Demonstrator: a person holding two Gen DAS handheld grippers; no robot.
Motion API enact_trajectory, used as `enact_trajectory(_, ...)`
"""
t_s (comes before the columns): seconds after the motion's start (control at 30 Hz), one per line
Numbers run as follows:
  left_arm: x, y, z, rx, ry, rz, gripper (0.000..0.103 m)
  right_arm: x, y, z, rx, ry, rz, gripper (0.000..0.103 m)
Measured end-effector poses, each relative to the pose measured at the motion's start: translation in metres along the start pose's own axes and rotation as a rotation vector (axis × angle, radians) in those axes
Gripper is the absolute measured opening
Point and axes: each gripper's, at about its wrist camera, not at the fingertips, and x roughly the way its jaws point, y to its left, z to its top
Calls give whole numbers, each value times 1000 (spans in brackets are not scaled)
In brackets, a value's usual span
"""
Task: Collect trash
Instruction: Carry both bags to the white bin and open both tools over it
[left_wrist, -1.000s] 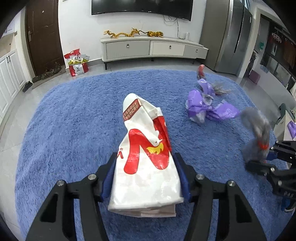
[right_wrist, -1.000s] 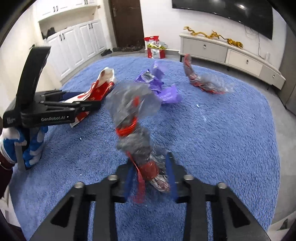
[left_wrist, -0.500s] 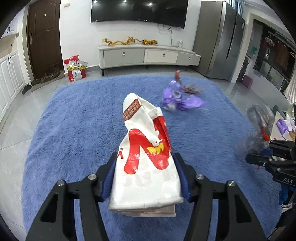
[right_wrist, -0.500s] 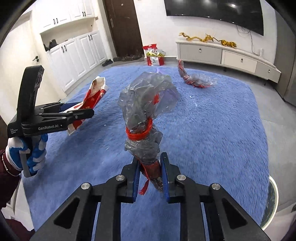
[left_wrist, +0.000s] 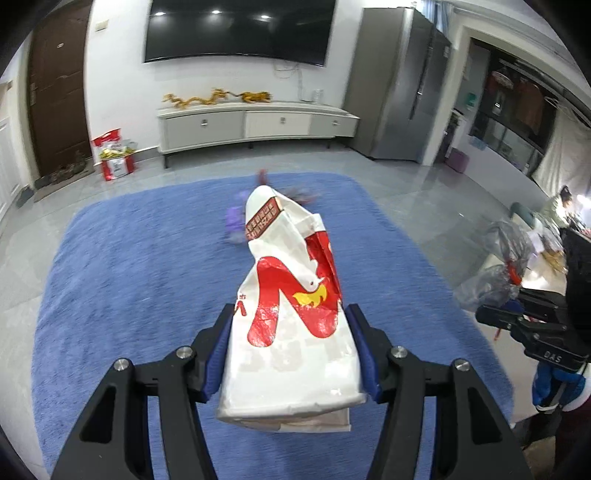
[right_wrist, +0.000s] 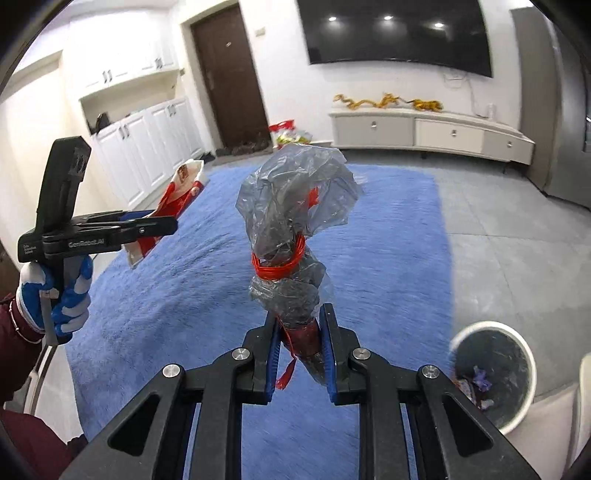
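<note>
Your left hand-held gripper (left_wrist: 291, 354) is clenched on the white bag (left_wrist: 291, 314), blue pads pressed to both its sides; the bag has a red N-shaped mark and a yellow flame, top end pointing away from you, held in the air above the rug (left_wrist: 140, 266); in the right wrist view the same gripper (right_wrist: 155, 225) shows side-on at left, your gloved hand (right_wrist: 55, 295) on its handle, the bag (right_wrist: 177, 199) sticking out past the fingers.

Your right hand-held gripper (right_wrist: 301, 354) is clenched on the plastic bundle (right_wrist: 295, 221); grey crumpled film, tied round the middle with red string, lower red part pinched between the blue pads, top flaring up above the rug (right_wrist: 388, 229); from the left wrist view that gripper (left_wrist: 517, 317) sits at the right edge with the bundle (left_wrist: 495, 266) rising from it.

Bin (right_wrist: 524, 354), white rim, sits at lower right of the right wrist view, on the tile floor just beside the rug edge; scraps lie inside, purple among them.

Blurred purple trash (left_wrist: 234, 221) lies on the rug behind the white bag, partly hidden; something reddish is near it, too blurred to name.

Red gift bag (left_wrist: 112, 155) stands on the floor by the door, well apart from the rug.
</note>
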Motion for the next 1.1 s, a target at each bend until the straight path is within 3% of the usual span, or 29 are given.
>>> enact_trajectory(0.3, 59, -126, 43, 131, 87, -157, 56, -40, -111, -40, 191, -48, -141, 20)
enact_trajectory(0.57, 152, -237, 75, 231, 178, -232, 56, -15, -206, -61, 355, -2, -221, 20)
enact_trajectory(0.93, 250, -299, 90, 240, 258, -241, 57, 33, -274, -78, 460, 63, -280, 22)
enact_trajectory(1.1, 277, -311, 90, 217, 277, -248, 57, 45, -285, -86, 495, 92, -353, 36)
